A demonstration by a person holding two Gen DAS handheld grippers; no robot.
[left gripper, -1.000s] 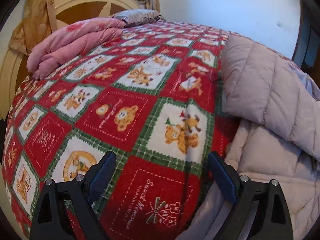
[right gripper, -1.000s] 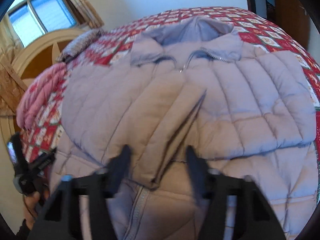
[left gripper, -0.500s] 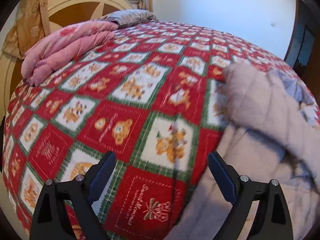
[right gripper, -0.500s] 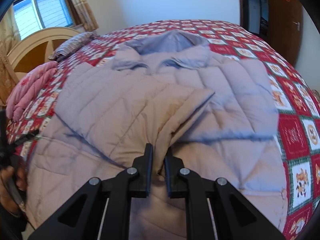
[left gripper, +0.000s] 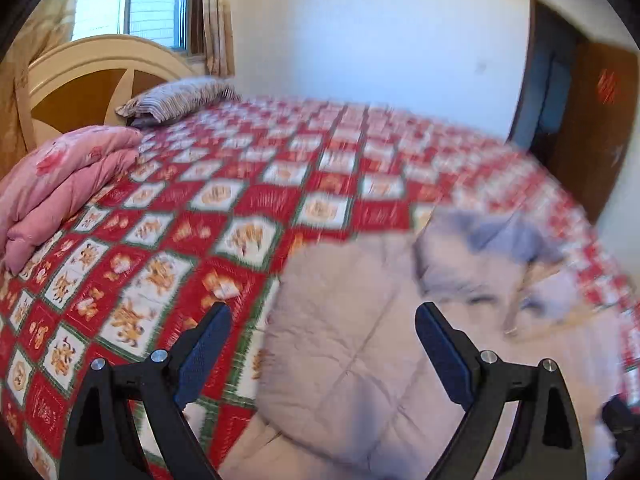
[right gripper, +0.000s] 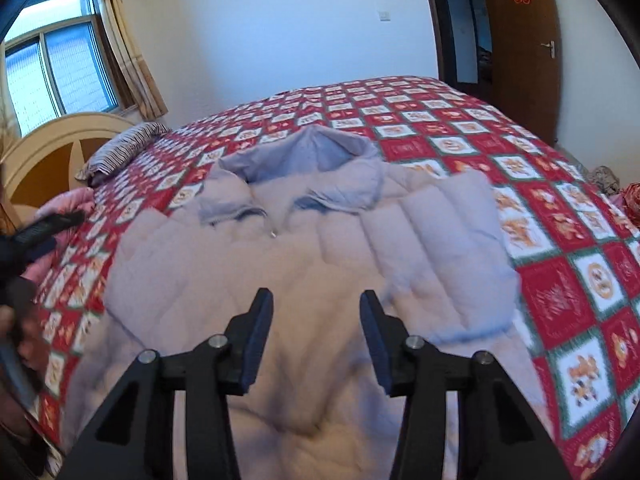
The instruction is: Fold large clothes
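A pale lilac quilted puffer jacket [right gripper: 304, 256] lies front-up on the bed, hood [right gripper: 312, 148] at the far end, both sleeves folded across its body. My right gripper [right gripper: 316, 300] is open and empty, raised above the jacket's middle. My left gripper [left gripper: 322, 318] is open and empty, above the jacket's left side [left gripper: 352, 320], where the folded sleeve lies. The left wrist view is motion-blurred. The left gripper also shows at the left edge of the right wrist view [right gripper: 44, 224].
The bed has a red, white and green teddy-bear quilt [right gripper: 560, 240]. A folded pink duvet [left gripper: 60, 184] and a striped pillow [left gripper: 176, 100] lie by the cream headboard [left gripper: 92, 80]. A wooden door [right gripper: 520, 40] stands at the far right, a window [right gripper: 52, 76] at the left.
My right gripper closed on the sleeve cuff, then let go and lifted back; it now stands open. My left gripper swung right, from over the quilt to over the jacket.
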